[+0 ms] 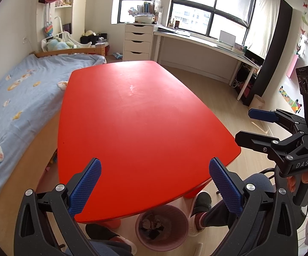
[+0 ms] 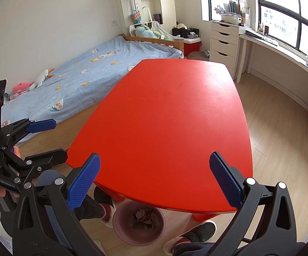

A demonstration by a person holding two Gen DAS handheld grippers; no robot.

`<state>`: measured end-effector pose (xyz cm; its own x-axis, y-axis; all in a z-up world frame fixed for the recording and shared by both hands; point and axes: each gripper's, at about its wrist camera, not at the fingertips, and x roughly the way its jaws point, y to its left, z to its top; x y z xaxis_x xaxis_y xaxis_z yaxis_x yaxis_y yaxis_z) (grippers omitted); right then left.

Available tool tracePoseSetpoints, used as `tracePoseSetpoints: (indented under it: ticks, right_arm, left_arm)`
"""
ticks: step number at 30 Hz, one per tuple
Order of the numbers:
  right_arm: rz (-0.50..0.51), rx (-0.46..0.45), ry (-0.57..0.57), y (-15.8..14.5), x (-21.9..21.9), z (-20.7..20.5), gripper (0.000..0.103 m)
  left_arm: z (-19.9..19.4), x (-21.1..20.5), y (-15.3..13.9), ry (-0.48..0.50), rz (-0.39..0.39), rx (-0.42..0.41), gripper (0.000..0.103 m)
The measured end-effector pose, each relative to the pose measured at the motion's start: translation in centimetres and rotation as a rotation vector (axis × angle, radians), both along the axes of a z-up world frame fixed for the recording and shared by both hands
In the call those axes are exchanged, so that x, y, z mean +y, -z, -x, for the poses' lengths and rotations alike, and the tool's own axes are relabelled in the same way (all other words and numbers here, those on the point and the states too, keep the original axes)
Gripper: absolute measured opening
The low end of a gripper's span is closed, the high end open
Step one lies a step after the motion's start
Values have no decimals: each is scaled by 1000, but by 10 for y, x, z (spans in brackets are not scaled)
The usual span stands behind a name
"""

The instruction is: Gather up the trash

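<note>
A red table fills the middle of both views, its top bare. Below its near edge a pink waste bin stands on the floor with crumpled wrappers inside. My left gripper hangs open over the table's near edge, nothing between its blue pads. My right gripper is open too, above the same edge. Each wrist view shows the other gripper, open and held in a hand: the right gripper, the left gripper.
A bed with a blue cover lies left of the table. A white drawer unit and a long desk stand under the windows. The person's feet flank the bin on the wooden floor.
</note>
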<state>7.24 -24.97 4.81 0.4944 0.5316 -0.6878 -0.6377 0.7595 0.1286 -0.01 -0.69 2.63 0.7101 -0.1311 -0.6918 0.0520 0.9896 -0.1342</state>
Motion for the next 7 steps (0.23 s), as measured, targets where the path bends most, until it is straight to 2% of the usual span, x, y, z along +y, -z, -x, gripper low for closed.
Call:
tracePoseSetpoints:
  ticks: [7]
  right_arm:
    - [1,0,0,0,-1,0,100]
  left_arm:
    - [1,2,0,-13,-19,7,97]
